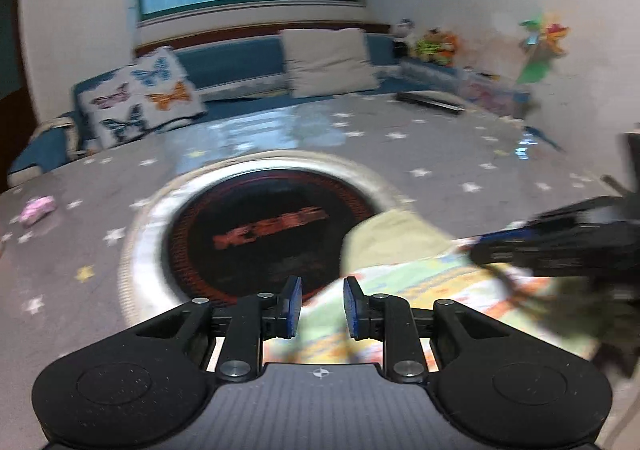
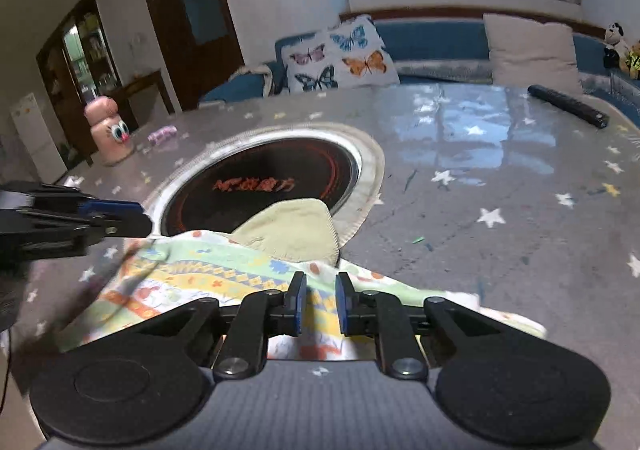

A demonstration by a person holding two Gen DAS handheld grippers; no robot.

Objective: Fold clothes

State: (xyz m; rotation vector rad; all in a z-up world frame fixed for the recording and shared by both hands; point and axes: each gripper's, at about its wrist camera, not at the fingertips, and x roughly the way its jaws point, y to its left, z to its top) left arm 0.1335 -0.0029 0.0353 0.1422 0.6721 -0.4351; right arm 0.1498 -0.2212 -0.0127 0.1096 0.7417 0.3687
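Note:
A small patterned garment [image 2: 208,274] in pale green, yellow and orange lies on the round table, with a plain pale-yellow part [image 2: 296,228] folded toward the black hob. In the left wrist view the garment [image 1: 420,290] lies in front and to the right. My left gripper [image 1: 322,306] is open, just above the garment's left edge; it also shows in the right wrist view [image 2: 112,216]. My right gripper [image 2: 321,302] is open over the garment's near edge, nothing between its pads; it appears blurred in the left wrist view [image 1: 480,246].
A black round hob [image 2: 264,186] with a white rim sits in the star-patterned table [image 2: 500,218]. A black remote [image 2: 568,106] lies far right. A pink figure [image 2: 110,130] and a small pink item [image 2: 162,134] stand far left. A sofa with a butterfly cushion [image 2: 340,54] is behind.

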